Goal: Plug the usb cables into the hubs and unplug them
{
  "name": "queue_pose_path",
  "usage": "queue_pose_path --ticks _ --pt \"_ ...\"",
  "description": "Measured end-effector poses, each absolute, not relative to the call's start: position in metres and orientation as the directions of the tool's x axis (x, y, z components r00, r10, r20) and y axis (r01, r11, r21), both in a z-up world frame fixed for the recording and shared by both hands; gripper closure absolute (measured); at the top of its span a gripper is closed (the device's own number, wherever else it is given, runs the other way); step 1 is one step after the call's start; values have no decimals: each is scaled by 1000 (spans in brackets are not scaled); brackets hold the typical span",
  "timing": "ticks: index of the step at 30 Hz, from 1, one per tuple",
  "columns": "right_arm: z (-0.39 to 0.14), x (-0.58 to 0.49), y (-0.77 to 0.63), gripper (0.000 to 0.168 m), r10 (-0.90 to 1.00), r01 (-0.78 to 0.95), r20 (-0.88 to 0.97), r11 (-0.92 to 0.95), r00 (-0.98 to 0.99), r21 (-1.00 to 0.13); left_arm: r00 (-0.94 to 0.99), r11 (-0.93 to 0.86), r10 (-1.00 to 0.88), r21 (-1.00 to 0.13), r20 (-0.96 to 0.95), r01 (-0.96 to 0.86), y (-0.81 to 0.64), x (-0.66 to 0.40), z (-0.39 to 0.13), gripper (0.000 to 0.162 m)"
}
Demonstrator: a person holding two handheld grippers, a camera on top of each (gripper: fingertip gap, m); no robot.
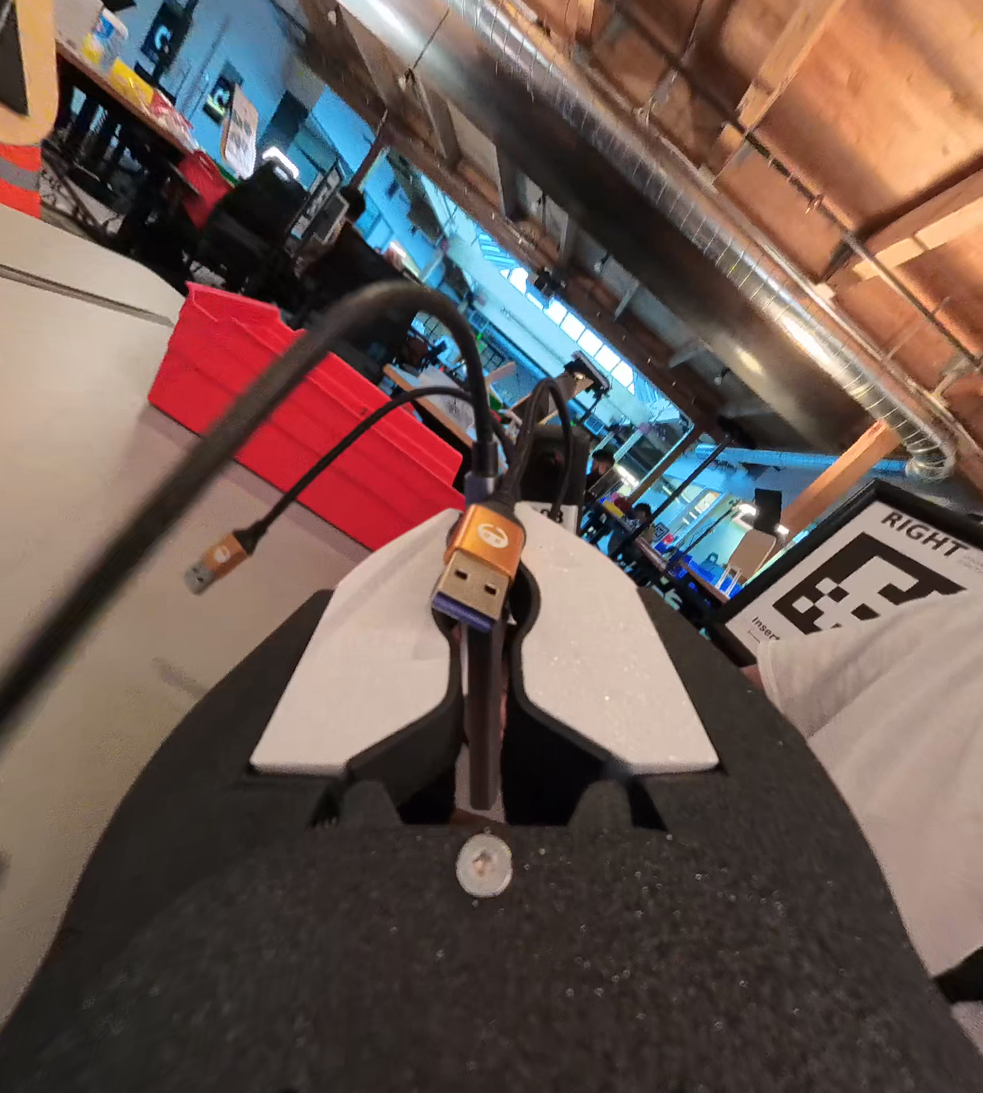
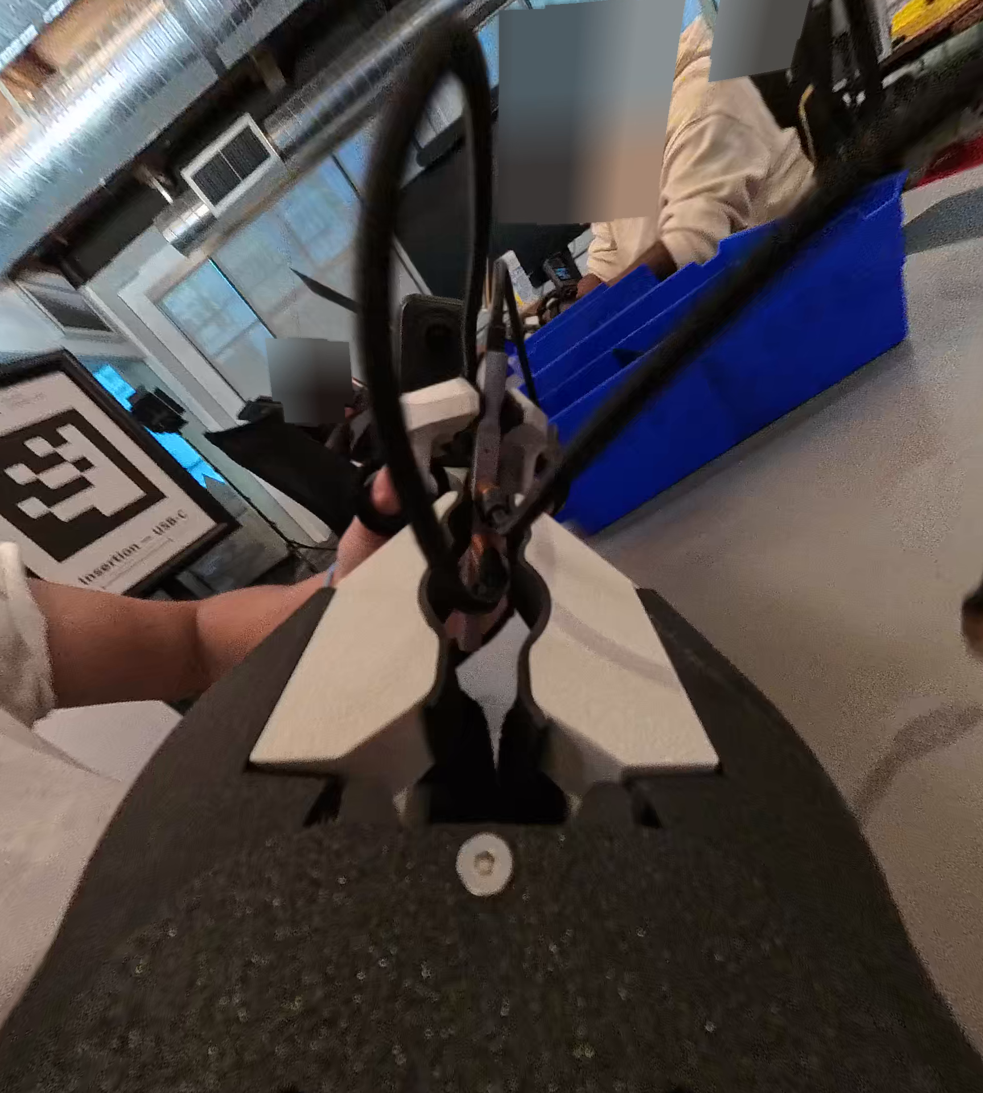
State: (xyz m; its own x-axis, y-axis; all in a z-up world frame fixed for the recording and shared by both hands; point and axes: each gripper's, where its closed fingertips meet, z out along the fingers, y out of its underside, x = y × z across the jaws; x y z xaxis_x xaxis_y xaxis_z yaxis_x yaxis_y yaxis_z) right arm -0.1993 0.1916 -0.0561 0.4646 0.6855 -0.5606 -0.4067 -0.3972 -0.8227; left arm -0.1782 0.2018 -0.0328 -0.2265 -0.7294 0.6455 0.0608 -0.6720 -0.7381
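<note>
Left wrist view: the left gripper (image 1: 480,591) has its white fingers (image 1: 370,650) pressed together on a black cable (image 1: 482,710), pinching it just below an orange USB plug (image 1: 480,556) that lies over the fingertips, metal end toward the camera. At 12 o'clock the cable loops up and away; at 9 o'clock a second orange plug (image 1: 220,559) dangles free above the grey table (image 1: 33,473). Farther, at 10 o'clock, sits a red bin (image 1: 299,414); at 3 o'clock, a marker board (image 1: 867,585).

Right wrist view: the right gripper (image 2: 480,582) is closed on the cable bundle (image 2: 418,296) — a dark, blurred connector sits in the notch between its pads. Just past it, at 12 o'clock, the left gripper faces it, nearly touching. A blue bin (image 2: 743,366) lies at 2 o'clock.

Risk, as I judge it: both grips are on thin braided cord, so pulling apart could slip the cable or strain the plug — and the loose loops could snag a bin.
</note>
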Motion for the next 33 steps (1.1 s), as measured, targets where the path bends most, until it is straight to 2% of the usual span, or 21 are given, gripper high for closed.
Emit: queue_pose_path --ticks 3,5,8,11,14,20,23,24,25,27,28,30,33 --pt "-58 -191 192 160 706 -322 -469 -343 531 -882 -221 -692 -706 -722 673 9 203 -180 -39 152" --pt "-62 -193 192 162 702 -304 -483 -375 523 -876 -226 -721 -674 -693 703 -9 204 -179 -43 152" --pt "-62 -189 198 163 644 -408 -580 -416 499 -813 -219 -754 -642 -657 735 2 210 -177 -47 151" --pt "-56 -176 205 163 593 -544 -673 -419 443 -727 -204 -730 -662 -682 721 -40 205 -175 -57 139" --pt "-55 -167 208 163 579 -588 -707 -427 405 -687 -195 -710 -675 -699 711 -88 195 -172 -70 136" --pt "-56 -166 207 163 578 -581 -711 -440 401 -685 -240 -708 -664 -699 708 -106 189 -164 -70 149" --pt "-59 -160 205 161 606 -459 -626 -431 490 -777 -200 -640 -720 -747 665 -178 196 -169 -68 150" --pt "-64 -156 203 160 630 -347 -541 -415 557 -841 -187 -627 -729 -752 659 -205 200 -173 -66 150" --pt "-69 -152 199 150 662 -201 -427 -393 616 -898 -186 -626 -718 -739 671 -249 203 -177 -65 151" --pt "-66 -139 189 146 716 83 -144 -272 683 -959 -165 -620 -699 -705 696 -345 206 -186 -67 151" --pt "-54 -135 182 148 734 188 1 -172 679 -967 -144 -604 -705 -694 695 -391 208 -189 -70 151" --pt "-29 -140 161 149 775 294 172 -18 608 -956 -115 -556 -720 -669 684 -494 204 -193 -79 151" --pt "-9 -130 173 129 669 333 257 16 697 -943 -119 -453 -752 -640 648 -621 187 -191 -91 151"
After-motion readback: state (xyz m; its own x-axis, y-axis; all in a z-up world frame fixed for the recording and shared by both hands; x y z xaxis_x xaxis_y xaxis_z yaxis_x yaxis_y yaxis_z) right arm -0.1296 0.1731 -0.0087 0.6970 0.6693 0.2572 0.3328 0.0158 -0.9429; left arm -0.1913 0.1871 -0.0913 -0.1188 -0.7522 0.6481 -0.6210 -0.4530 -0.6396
